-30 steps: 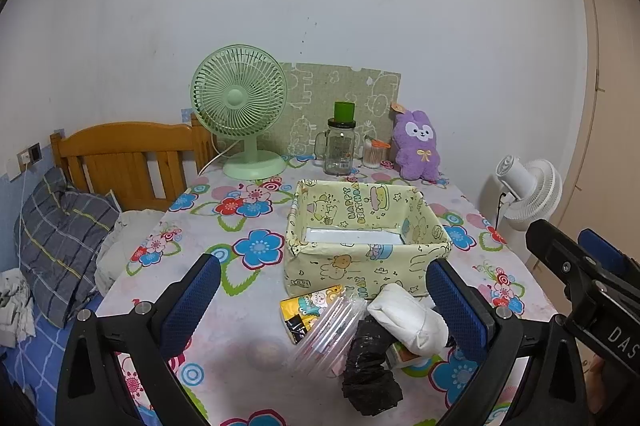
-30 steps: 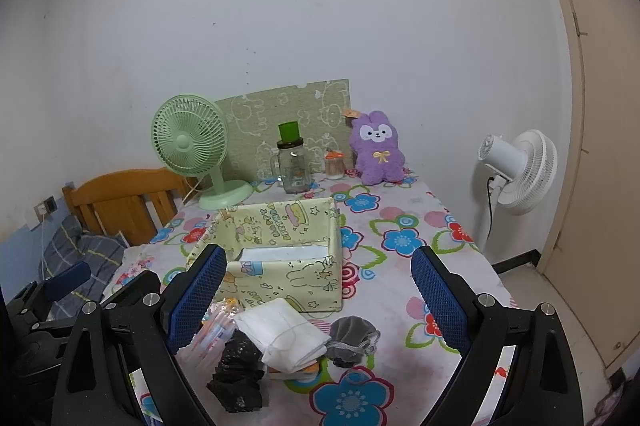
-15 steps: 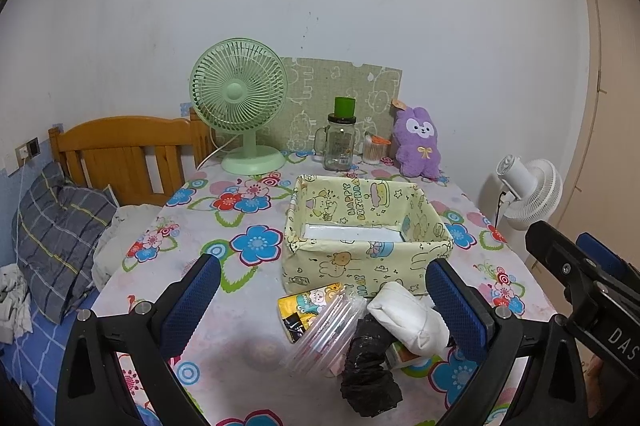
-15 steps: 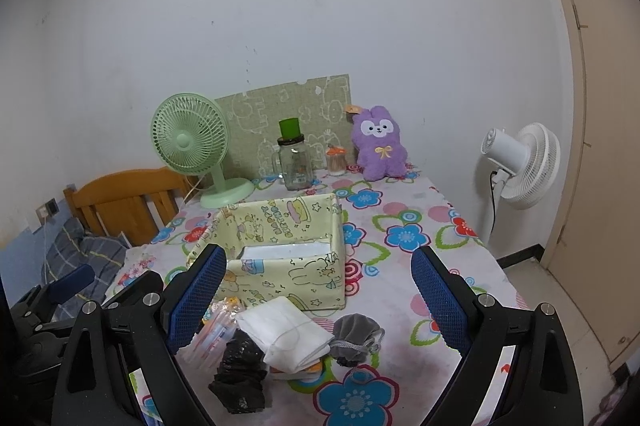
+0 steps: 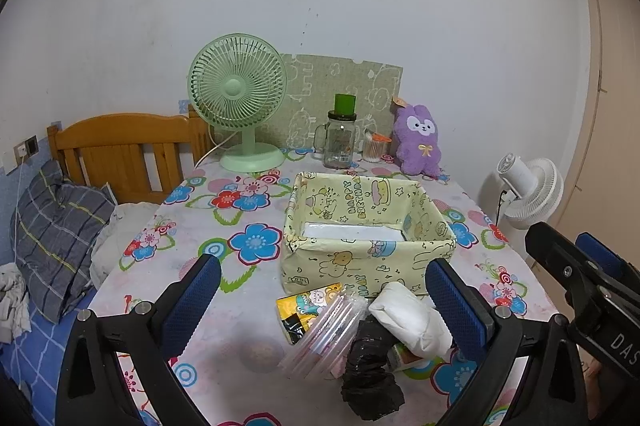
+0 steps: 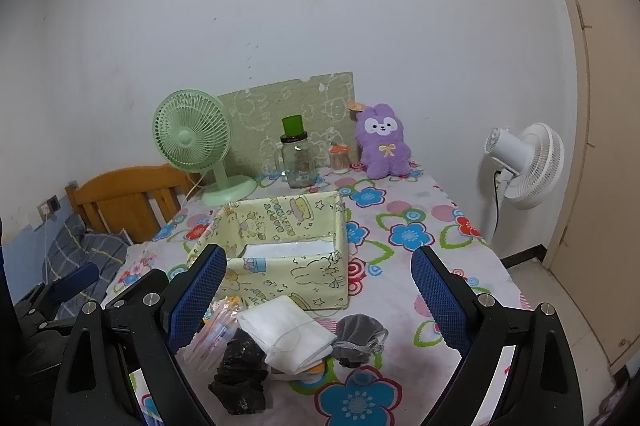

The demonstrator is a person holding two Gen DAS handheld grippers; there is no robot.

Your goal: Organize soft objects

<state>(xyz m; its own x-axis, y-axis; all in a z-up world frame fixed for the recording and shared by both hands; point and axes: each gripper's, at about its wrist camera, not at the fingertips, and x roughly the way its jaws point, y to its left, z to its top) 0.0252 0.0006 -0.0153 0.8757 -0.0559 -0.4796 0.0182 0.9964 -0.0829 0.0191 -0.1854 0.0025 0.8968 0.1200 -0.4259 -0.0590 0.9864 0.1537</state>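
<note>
Your left tool (image 5: 320, 300): fingers spread apart, empty, above the near pile. Your right tool (image 6: 320, 284): fingers likewise apart, empty.

On the flowered surface (image 5: 192, 250):
- Yellow cartoon-print fabric bin (image 5: 366, 226), centre, a white item on its floor.
- White folded cloth (image 6: 288, 334), just in front of the bin, overlapping the crumpled black bag (image 6: 240, 378).
- Grey drawstring pouch (image 6: 360, 338), beside the cloth.
- Clear packet of straws (image 5: 324, 334) and yellow snack packet (image 5: 304, 310), left of the cloth.
- Purple plush rabbit (image 6: 382, 142), against the far wall, beside the glass jar (image 6: 296, 158) and green fan (image 6: 196, 142).
</note>
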